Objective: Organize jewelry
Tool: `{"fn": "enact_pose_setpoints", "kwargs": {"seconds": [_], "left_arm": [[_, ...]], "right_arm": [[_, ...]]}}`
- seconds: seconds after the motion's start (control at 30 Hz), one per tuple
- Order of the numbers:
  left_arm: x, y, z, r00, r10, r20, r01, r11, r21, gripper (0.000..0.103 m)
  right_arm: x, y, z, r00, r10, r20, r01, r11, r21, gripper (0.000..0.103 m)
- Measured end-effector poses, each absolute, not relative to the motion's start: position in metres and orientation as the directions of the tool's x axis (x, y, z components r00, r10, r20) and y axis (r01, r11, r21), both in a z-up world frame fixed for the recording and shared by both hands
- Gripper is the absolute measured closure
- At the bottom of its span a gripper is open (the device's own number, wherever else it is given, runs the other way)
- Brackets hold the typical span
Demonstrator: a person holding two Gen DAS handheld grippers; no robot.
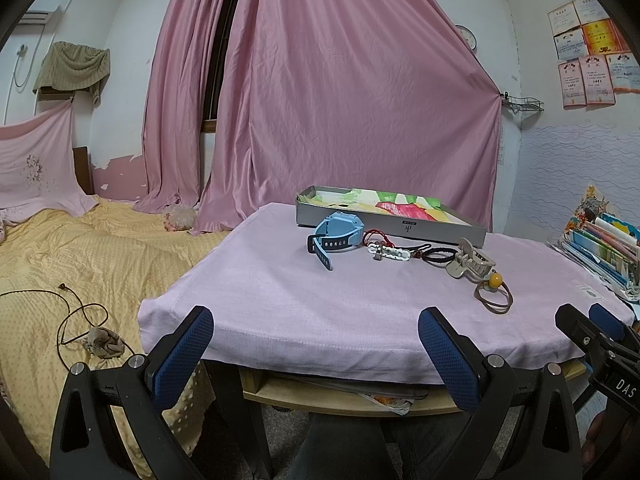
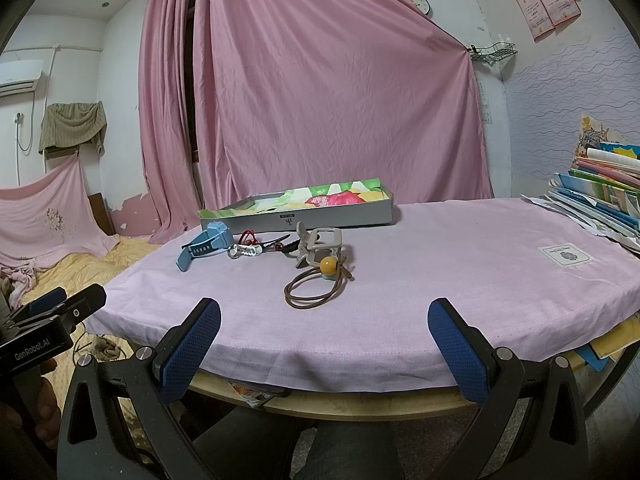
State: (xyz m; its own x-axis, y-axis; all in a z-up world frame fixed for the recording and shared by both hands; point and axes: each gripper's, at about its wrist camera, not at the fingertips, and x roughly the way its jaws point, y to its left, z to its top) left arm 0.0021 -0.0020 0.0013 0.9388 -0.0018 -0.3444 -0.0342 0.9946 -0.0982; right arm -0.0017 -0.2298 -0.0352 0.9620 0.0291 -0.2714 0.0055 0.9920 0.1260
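Looked like the very start of the tidy-up, nothing stowed yet. Both tongs sat spread wide and gripping nothing: left gripper (image 1: 316, 340) hung just off the near edge of the table (image 1: 280, 312), right gripper (image 2: 324, 334) did the same further along that edge. Could also spot each one poking into the other's view at the side.

All the jewelry lay loose on the pink cloth, bunched just in front of the grey tray (image 1: 390, 226), which sat at the far side with bright patterned paper lining it. Counted roughly 5 bits in a rough row: blue watch (image 1: 338, 238) farthest left, then a red cord (image 1: 378, 236), a white bead bracelet (image 1: 390, 254), a beige hair claw (image 2: 320, 246), and nearest the edge a brown hair tie with a yellow bead (image 2: 316, 284). Couldn't really sort out the dark cords tangled between bracelet and claw.

Best guess for the next move: reach forward over the cloth, close on 1 piece and carry it into the tray. Hair tie seemed the easy pick for the right side, being closest and clear of the rest; watch for the left. Thin flat loops probably needed a low pinch against the cloth, so snagging fabric seemed the risk.
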Motion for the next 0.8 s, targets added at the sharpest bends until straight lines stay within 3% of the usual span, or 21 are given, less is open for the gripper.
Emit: {"fn": "enact_pose_setpoints", "kwargs": {"seconds": [0.8], "left_arm": [[0.0019,0.0014,-0.0016,0.938,-0.002,-0.346,-0.035,0.995,-0.099,0.0]], "right_arm": [[-0.0026,-0.2291,-0.0353,0.961,0.029,-0.274,0.006,0.992,0.126,0.001]]}}
